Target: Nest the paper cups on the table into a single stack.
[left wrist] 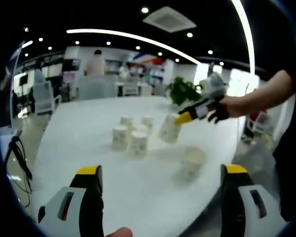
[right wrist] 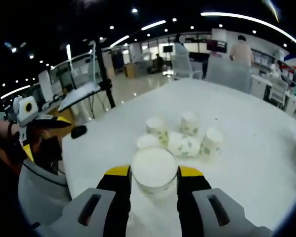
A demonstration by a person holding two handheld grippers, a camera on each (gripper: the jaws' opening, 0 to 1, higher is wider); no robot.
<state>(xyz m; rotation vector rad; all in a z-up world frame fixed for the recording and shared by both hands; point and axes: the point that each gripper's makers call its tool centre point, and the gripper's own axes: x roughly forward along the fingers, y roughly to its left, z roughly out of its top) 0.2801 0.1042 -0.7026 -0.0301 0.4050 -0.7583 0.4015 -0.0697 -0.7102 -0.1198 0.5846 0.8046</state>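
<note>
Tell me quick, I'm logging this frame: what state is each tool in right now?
Left tool: open, holding nothing.
Right tool: shut on a paper cup, held above the table.

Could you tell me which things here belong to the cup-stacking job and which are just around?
Job:
- held cup, between the right gripper's fingers
- lone cup near the table edge
- cup cluster mid-table
- left gripper, fingers apart
- table

Just around:
- plant
- chairs
- stand
- people in the background
</note>
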